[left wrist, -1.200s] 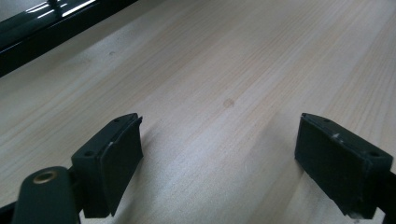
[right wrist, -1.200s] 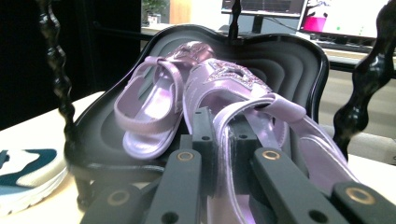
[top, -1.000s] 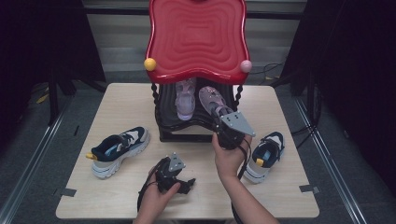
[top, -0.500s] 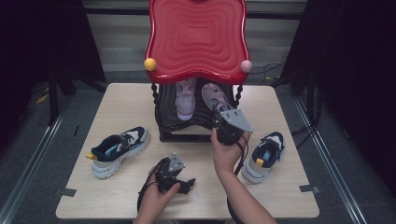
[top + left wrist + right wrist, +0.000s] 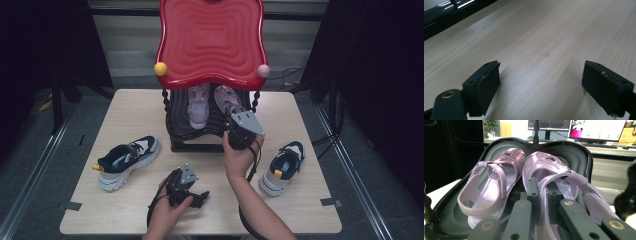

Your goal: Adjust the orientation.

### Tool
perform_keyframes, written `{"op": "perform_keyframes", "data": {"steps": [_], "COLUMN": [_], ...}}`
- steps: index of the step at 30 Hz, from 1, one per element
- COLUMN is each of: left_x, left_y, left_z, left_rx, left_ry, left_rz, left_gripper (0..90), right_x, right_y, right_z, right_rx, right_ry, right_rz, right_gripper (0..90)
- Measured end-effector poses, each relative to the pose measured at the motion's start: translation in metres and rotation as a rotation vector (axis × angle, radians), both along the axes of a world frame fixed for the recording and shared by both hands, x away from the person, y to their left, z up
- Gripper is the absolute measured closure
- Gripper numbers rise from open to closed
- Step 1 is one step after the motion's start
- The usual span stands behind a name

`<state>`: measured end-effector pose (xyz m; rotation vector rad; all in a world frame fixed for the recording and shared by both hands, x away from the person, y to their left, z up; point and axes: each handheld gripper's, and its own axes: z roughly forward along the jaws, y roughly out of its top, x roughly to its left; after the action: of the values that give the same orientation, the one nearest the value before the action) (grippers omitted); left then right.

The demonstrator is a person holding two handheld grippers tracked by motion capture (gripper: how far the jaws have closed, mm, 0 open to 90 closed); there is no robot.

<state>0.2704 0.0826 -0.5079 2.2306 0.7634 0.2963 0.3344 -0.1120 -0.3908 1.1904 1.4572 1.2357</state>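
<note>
A navy and white sneaker (image 5: 126, 159) lies on the wooden table (image 5: 125, 110) at the left, and its mate (image 5: 283, 167) at the right. Far off, monitors (image 5: 596, 128) glow, perhaps on a desk.

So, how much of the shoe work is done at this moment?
Both purple sandals lie on the black shelf. The right hand-held gripper is shut on the right sandal's heel strap. Two sneakers wait on the table; the left hand-held gripper rests open.
</note>
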Motion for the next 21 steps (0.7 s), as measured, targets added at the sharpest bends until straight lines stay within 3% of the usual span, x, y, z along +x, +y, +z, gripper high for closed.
{"op": "perform_keyframes", "data": {"steps": [21], "left_x": [-0.002], "left_y": [0.0], "left_z": [0.0], "left_rx": [-0.007], "left_ry": [-0.001], "left_rz": [0.014], "left_gripper": [14.7], "right_x": [0.031], "right_y": [0.013], "right_z": [-0.005], "right_rx": [-0.003], "right_ry": [0.006], "right_rz": [-0.054], "right_gripper": [83.7]}}
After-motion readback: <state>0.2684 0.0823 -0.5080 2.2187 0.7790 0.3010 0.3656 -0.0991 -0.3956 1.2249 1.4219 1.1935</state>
